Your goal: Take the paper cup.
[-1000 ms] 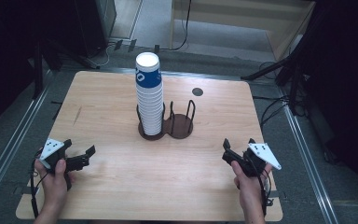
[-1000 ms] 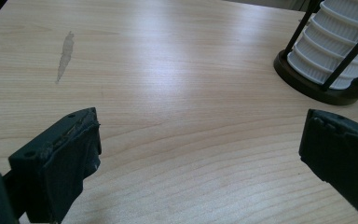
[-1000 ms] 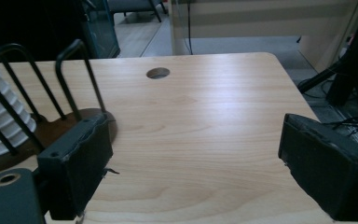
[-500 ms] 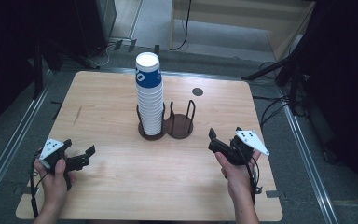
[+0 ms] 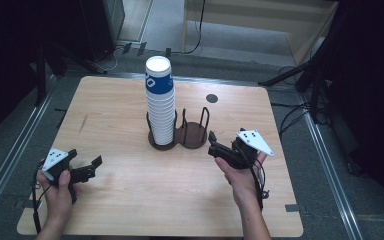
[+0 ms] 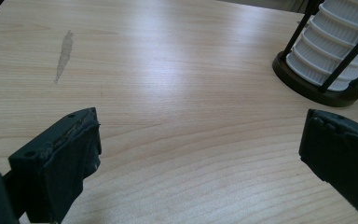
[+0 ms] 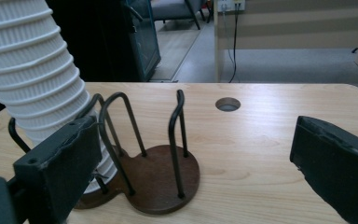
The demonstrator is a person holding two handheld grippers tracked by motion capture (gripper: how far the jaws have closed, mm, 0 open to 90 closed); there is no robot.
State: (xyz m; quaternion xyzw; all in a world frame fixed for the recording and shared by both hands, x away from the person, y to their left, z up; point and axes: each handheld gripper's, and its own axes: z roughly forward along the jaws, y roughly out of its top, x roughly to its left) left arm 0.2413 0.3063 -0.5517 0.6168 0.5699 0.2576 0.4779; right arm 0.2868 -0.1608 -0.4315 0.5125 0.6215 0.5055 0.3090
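- The cup stack stands upright in the left bay of a dark two-bay holder near the table's middle; the right bay is bare.
- The right gripper sits just right of the holder, pointing at it. Its jaws have just been opening and now stand wide apart with nothing between them.
- The left gripper rests low near the table's front left corner, well away from the stack, its jaws likewise spread and gripping nothing.
- The cups look like thin paper: light, easily crushed, with ribbed white sides and a blue band on the top one. Nested cups tend to stick, so pulling one may lift several.
- A tall stack like this is probably tippy; a sideways push could lean it against the wire posts or rock the holder.
- Best hold, I judge, is high on the top cup just under its rim, where the wall is stiffest, squeezing gently and lifting straight up.
- The posts around the lower cups block any grip low down, so the upper part of the stack is the free part.
- The empty bay's posts stand between the right gripper and the stack; coming in above them would avoid a snag.
- Elsewhere on the table: a round hole behind the holder and a pale smear at the left.
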